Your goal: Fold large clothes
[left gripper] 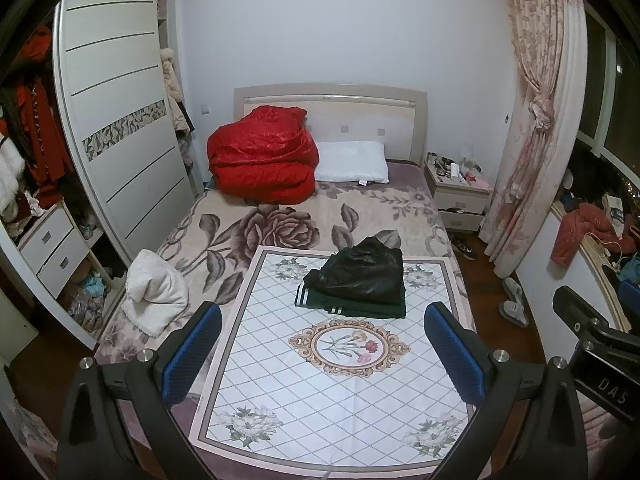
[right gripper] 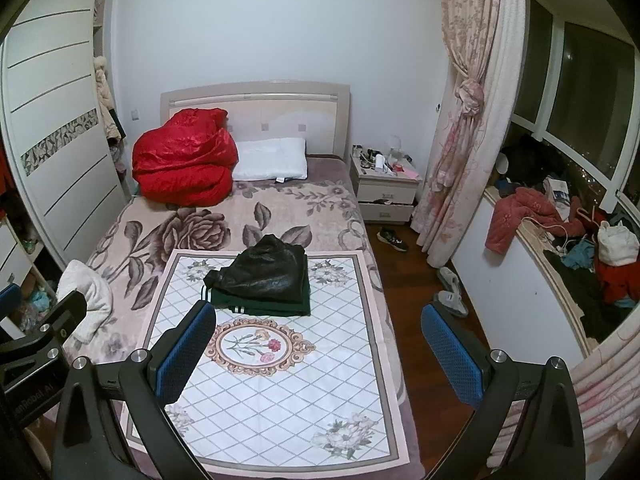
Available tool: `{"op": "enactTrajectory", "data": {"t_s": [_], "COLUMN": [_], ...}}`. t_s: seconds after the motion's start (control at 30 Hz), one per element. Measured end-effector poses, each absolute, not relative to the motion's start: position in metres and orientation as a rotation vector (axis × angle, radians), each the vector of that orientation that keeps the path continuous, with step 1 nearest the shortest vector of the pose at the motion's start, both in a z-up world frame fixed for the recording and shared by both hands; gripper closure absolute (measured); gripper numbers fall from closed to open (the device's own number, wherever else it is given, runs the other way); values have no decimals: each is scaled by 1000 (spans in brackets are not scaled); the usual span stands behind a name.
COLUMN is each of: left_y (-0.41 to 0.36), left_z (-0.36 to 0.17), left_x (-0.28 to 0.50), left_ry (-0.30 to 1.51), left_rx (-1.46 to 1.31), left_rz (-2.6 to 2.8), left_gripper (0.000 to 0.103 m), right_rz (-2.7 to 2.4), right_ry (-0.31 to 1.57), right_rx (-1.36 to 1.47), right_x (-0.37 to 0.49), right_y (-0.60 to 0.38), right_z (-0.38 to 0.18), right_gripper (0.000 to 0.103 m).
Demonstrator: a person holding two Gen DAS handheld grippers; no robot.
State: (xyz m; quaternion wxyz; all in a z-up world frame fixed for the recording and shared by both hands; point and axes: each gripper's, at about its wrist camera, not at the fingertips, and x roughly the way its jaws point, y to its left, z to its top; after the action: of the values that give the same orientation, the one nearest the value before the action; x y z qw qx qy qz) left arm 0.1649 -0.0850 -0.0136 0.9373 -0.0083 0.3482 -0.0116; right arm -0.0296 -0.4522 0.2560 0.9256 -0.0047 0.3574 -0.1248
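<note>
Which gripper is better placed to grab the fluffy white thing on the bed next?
Probably the left gripper. The fluffy white garment lies unfolded at the bed's left edge, just beyond its left finger. From the right gripper, it sits far left, past the other tool. Both are open and empty.

Bed [left gripper: 416, 204] — red quilt [left gripper: 262, 160], pillow [left gripper: 352, 162], tiled mat [left gripper: 340, 384], white fleece [left gripper: 154, 292]

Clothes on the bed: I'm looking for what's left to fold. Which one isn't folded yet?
The white fleece garment, crumpled at the bed's left edge; the black jacket and green garment sit stacked, folded.
</note>
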Motion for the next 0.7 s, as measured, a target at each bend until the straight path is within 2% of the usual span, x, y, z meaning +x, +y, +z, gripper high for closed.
{"op": "enactTrajectory", "data": {"t_s": [0.7], "left_y": [-87], "left_z": [0], "left_x": [172], "left_ry": [701], "left_rx": [-7], "left_rz": [0], "left_gripper": [0], "right_rz": [-251], "right_ry": [739], "right_rx": [4], "right_x": [-25], "right_y": [-451], "right_z": [260], "right_gripper": [0]}}
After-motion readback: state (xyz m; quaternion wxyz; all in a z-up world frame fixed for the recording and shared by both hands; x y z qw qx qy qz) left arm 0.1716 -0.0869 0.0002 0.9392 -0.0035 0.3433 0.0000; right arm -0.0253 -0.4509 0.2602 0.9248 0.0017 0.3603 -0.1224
